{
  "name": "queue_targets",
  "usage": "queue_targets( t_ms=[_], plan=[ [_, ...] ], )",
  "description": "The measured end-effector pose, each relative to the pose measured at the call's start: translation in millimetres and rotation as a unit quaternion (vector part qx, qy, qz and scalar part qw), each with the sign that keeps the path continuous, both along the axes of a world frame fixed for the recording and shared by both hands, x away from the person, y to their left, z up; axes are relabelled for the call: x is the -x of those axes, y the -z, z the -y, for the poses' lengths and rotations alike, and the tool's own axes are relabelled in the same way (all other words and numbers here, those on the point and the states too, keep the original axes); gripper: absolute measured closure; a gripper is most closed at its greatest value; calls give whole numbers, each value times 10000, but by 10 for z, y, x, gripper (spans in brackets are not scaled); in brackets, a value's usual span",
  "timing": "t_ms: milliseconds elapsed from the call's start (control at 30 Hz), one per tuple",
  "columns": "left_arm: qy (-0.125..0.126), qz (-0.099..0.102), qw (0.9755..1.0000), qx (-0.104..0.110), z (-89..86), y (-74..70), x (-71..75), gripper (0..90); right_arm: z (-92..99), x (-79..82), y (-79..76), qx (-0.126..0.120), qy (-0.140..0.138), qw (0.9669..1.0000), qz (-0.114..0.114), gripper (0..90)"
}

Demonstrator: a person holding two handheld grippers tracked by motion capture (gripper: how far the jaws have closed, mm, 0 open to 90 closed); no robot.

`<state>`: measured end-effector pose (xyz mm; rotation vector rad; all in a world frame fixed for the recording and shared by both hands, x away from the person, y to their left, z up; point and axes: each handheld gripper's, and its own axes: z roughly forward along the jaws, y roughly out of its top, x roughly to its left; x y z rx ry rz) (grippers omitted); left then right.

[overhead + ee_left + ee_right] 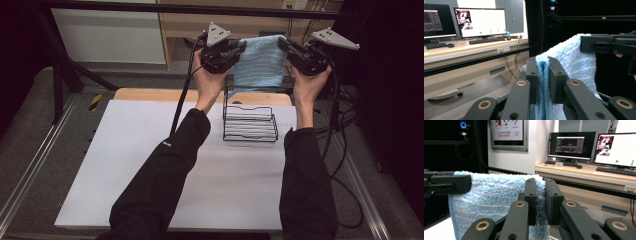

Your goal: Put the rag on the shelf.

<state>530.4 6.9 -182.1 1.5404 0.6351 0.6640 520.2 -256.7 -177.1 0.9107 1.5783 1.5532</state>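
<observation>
Left to right: 1 left gripper (239, 49), jaws clamped on 1 corner of 1 blue towel (260, 62) stretched in the air above 1 black wire rack (250, 122) on 1 white table (150, 165), and 1 right gripper (284, 46) clamping the opposite corner.

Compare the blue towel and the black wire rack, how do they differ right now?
The blue towel is soft fabric, while the black wire rack is a stiff open frame. The towel hangs in the air, stretched between the left gripper and the right gripper, each shut on an upper corner; the rack stands untouched on the white table. The towel hangs above the rack's far end. Both sit between the person's hands.
</observation>
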Motion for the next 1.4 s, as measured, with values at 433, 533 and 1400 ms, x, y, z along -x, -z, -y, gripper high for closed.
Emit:
queue_targets(
  t_ms=[433, 533, 1400],
  plan=[
    [157, -75, 9997, -173, 51, 128, 75, 797, 95, 126, 177, -50, -77, 9995, -302, 816],
    [252, -95, 9995, -170, 45, 173, 102, 796, 119, 167, 211, -34, -115, 9994, -319, 815],
    [521, -422, 9969, -418, -13, 345, 336, 789, 141, 501, 409, 71, -355, 9983, -449, 812]
  ],
)
